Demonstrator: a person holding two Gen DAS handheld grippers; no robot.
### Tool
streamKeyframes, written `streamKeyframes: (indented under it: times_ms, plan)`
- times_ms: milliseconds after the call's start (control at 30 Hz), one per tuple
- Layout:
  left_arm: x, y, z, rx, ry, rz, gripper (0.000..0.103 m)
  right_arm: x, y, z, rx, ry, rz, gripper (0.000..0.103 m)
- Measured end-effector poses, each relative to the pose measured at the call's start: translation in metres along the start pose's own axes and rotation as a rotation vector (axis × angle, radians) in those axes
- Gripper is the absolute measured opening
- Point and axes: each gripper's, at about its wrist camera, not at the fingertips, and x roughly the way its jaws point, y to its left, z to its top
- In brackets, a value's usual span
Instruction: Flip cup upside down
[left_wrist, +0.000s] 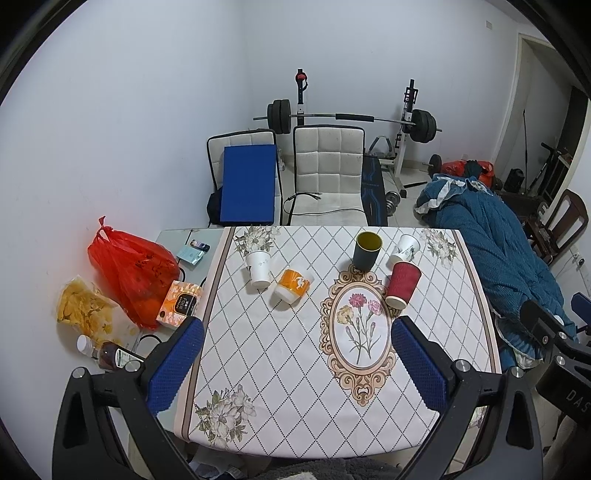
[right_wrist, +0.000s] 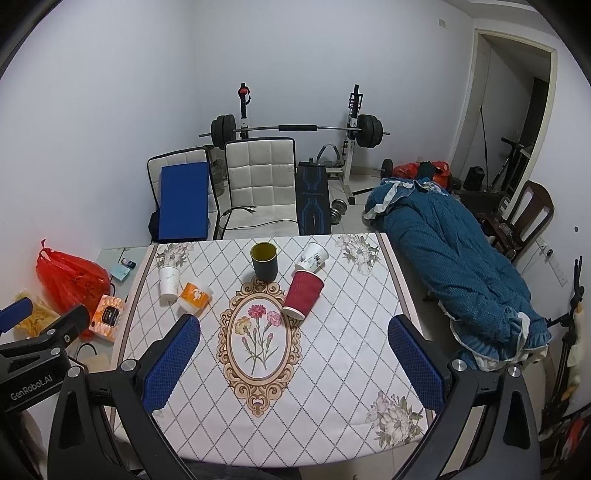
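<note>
1. at the far left a red bag (left_wrist: 129, 271) sits on the bare strip of table beside the cloth, with a yellow snack packet (left_wrist: 79, 306) and an orange box (left_wrist: 180, 303) against it; what the bag holds is hard to make out.
2. a bottle (left_wrist: 105, 354) near the left gripper (left_wrist: 297, 363) is partly hidden behind that gripper's frame.
3. the left gripper hangs over the near half of the tablecloth (left_wrist: 280, 354), its blue pads spread wide — nothing between them, touching nothing.
4. on the cloth, left to right: a white cup (left_wrist: 258, 267) standing mouth-down, an orange cup (left_wrist: 293, 285) just beside it, also mouth-down and looking tilted, a dark cup (left_wrist: 366, 249) upright with its yellow inside showing, a red cup (left_wrist: 402, 284) mouth-down, and behind it a printed white cup (left_wrist: 405, 249) leaning over — whether it rests on its side i cannot tell.
5. the dark cup stands at the far middle of the cloth, just above the oval flower picture (left_wrist: 360, 326), well apart from both grippers.
6. the right gripper (right_wrist: 293, 360) also hovers over the near cloth, pads wide apart and empty; only part of it shows at the right edge of the left view.
7. a blue blanket (right_wrist: 454, 266) drapes off to the right, its underside hidden.
</note>
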Motion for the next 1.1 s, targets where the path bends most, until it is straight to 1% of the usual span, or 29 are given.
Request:
streamKeyframes:
  times_ms: [133,233,467,733,1100]
  plan:
    - [0.0,-0.0003,-0.0004,-0.001,-0.001,0.001,0.103,0.0004,-0.0016,-0.0017,0.0,-0.002,-0.001,0.103]
    - [0.0004,0.001,0.0053,0.001,-0.001,0.0,0.103,0.0004,-0.0019,-0.0023,-0.002,-0.003,-0.004,0.103]
    - [-0.0022,-0.0061,0.0039,0.003,0.001,0.0,0.103,-0.0002,-0.0024,-0.0029,-0.005,-0.001,-0.005,0.103]
    - [0.0003,-0.0056,0.0023,0.002,-0.004,0.0,0.103,0.0005,-0.0086,-0.0094,-0.009,-0.003,-0.004,0.103]
    - [-0.0004,-0.0042,0.0005,0.003,-0.009,0.002,0.103,-0.0008,-0.0074,-0.0081,-0.012,-0.006,-0.002,0.103]
